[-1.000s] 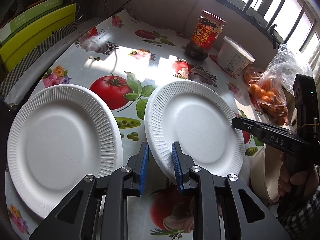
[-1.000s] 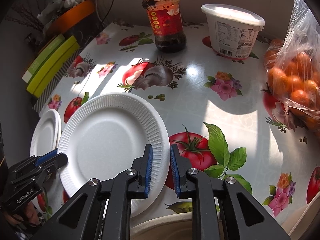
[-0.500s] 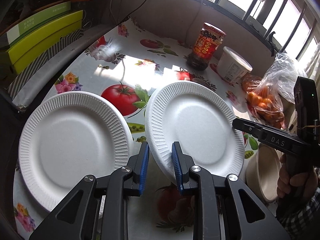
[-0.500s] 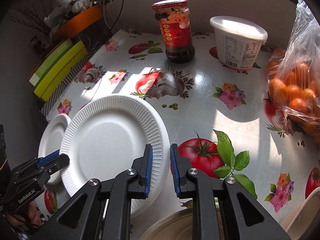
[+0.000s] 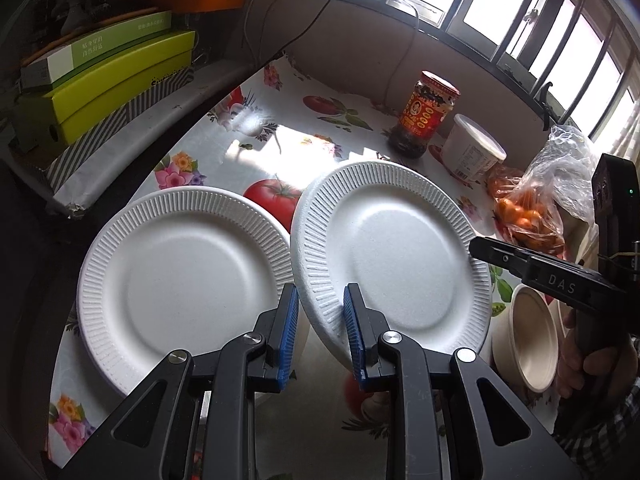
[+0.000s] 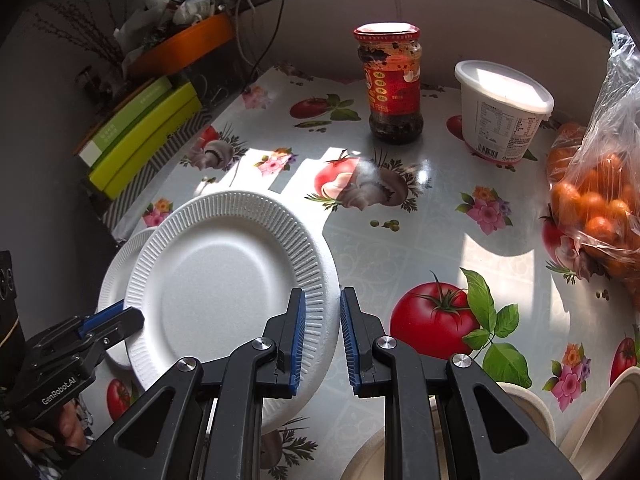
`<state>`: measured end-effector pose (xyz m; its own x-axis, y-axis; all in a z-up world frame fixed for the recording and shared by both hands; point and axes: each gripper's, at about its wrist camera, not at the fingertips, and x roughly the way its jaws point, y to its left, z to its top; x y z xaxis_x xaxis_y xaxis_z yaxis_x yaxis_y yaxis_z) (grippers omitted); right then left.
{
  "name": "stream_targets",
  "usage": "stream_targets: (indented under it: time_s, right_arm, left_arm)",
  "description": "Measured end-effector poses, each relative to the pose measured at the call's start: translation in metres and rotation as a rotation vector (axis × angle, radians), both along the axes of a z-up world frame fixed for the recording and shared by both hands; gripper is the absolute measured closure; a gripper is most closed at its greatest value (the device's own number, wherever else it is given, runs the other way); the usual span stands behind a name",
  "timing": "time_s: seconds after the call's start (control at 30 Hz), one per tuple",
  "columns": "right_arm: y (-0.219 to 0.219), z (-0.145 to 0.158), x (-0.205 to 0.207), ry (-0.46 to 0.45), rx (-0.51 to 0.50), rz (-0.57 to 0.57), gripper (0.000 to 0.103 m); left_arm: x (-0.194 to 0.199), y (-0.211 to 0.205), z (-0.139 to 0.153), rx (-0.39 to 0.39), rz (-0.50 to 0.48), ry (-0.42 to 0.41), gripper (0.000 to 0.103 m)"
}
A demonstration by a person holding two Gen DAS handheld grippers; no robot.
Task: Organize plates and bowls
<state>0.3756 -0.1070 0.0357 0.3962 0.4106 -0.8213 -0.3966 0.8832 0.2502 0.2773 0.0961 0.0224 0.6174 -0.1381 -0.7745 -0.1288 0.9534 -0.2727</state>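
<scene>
Left wrist view: the left gripper (image 5: 320,320) is clenched on the near ribbed rim of a white round foam plate (image 5: 394,248), which sits tilted and lifted clear of the fruit-printed oilcloth table (image 5: 280,136). From the opposite side, the right gripper (image 5: 478,245) pinches the same plate's rim; its own camera shows the blue pads (image 6: 298,332) straddling that edge, jaws nearly together. Just beside the lifted plate lies a second white foam plate (image 5: 180,276), flat on the table near its edge, possibly atop others, though I cannot tell. A beige paper bowl (image 5: 528,344) stands under the right hand.

Foam of this kind looks very light and fairly stiff, but easy to dent or crack, so a gentle pinch on the ribbed rim seems the right hold; the ribs should resist slipping. Gripped at two edges, it may flex if the hands pull apart.

Farther off stand a red-labelled glass sauce jar (image 5: 424,116), a white lidded plastic tub (image 5: 472,152) and a clear bag of oranges (image 5: 532,216).
</scene>
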Motion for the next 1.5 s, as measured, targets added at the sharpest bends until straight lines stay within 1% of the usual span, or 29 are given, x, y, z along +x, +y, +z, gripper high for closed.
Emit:
stream_targets:
  time_s: [0.17,0.67,1.17,1.5]
  right_arm:
    - [0.018,0.004,-0.006,-0.01,0.007,0.028,0.085]
    - [0.076,-0.001,-0.019,0.004,0.035,0.1,0.085]
    - [0.128,-0.02,-0.025,0.038,0.041,0.155,0.085]
    - [0.144,-0.032,-0.024,0.057,0.028,0.165,0.085]
  left_arm:
    - [-0.01,0.015,0.002,0.006,0.031,-0.002,0.078]
    - [-0.034,0.067,0.0,0.018,0.133,0.005,0.078]
    - [-0.049,0.11,-0.018,0.033,0.215,0.05,0.078]
    - [-0.048,0.121,-0.028,0.036,0.238,0.075,0.078]
